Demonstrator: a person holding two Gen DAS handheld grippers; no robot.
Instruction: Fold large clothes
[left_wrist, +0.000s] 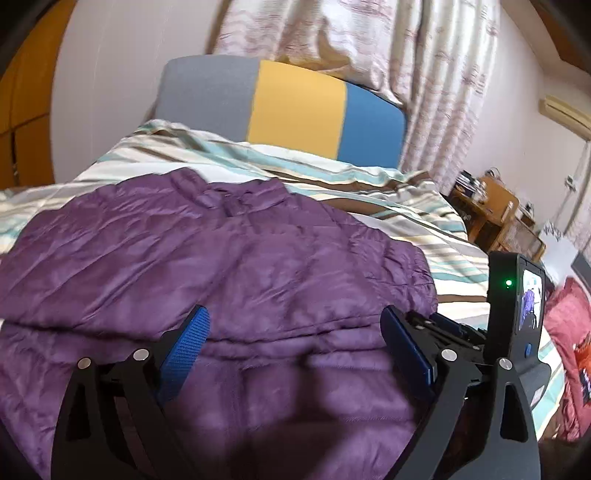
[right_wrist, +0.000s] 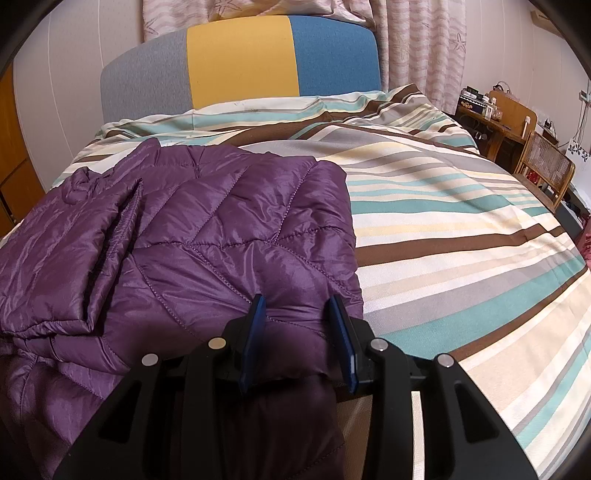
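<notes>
A purple quilted jacket (left_wrist: 221, 251) lies partly folded on the striped bed cover (left_wrist: 332, 177), one sleeve laid across its body. In the left wrist view my left gripper (left_wrist: 294, 312) hovers just above the jacket's near part, jaws wide open with nothing pinched between the blue pads (left_wrist: 184, 347). In the right wrist view the jacket (right_wrist: 221, 229) covers the left half of the bed cover (right_wrist: 443, 221). My right gripper (right_wrist: 295, 299) sits at the jacket's near right corner, and puffy fabric fills the narrow gap between its pads (right_wrist: 253, 332).
A grey, yellow and blue headboard (right_wrist: 240, 62) stands at the far end, curtains (left_wrist: 406, 55) behind it. A wooden desk (right_wrist: 509, 118) and chair (right_wrist: 546, 170) stand right of the bed. A black device with a small screen (left_wrist: 517, 306) and red cloth (left_wrist: 569, 332) are at the right.
</notes>
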